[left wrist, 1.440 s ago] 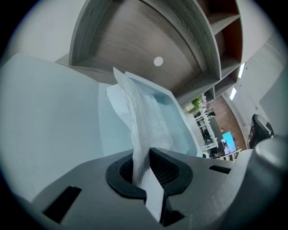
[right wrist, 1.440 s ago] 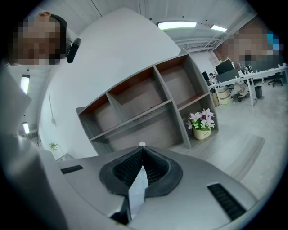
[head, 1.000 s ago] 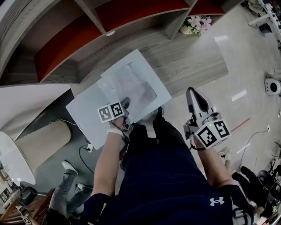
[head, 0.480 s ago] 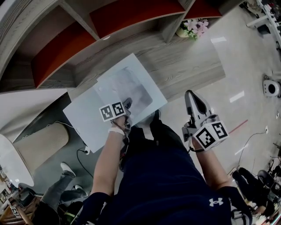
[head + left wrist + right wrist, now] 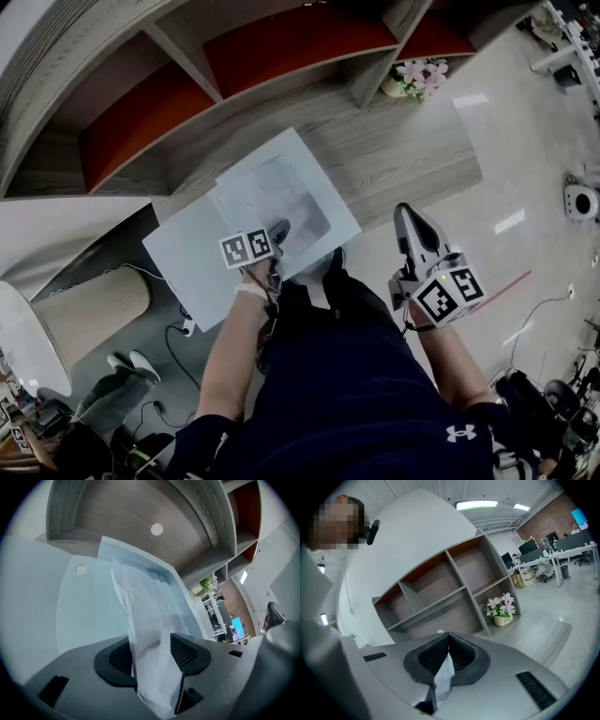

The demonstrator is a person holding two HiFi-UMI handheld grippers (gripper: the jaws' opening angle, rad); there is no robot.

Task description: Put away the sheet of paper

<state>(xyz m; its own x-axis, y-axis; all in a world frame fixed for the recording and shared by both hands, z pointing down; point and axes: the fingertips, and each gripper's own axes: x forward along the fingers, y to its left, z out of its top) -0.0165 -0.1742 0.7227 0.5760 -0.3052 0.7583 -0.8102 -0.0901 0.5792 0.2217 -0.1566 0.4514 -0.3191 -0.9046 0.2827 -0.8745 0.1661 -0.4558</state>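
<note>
A crumpled white sheet of paper (image 5: 277, 192) lies on a pale blue flat folder (image 5: 183, 258) on the low wooden shelf top. My left gripper (image 5: 278, 230) is at the sheet's near edge. In the left gripper view its jaws (image 5: 150, 639) are opening. The paper (image 5: 145, 611) still stands between the pads, which are apart and no longer pinch it. My right gripper (image 5: 405, 211) hangs over the floor to the right, away from the paper. Its tips (image 5: 449, 634) are shut together, with a small white scrap showing in the gap behind them.
A wooden shelf unit with red back panels (image 5: 272, 47) runs along the far side. A flower pot (image 5: 412, 75) stands at its right end. A beige cylinder (image 5: 89, 309), a white round table (image 5: 23, 347) and cables are at the left. A person's shoes (image 5: 122, 366) show below.
The head view has shifted slightly. My left gripper stays at the paper's near edge on the folder. The right gripper has hardly moved.
</note>
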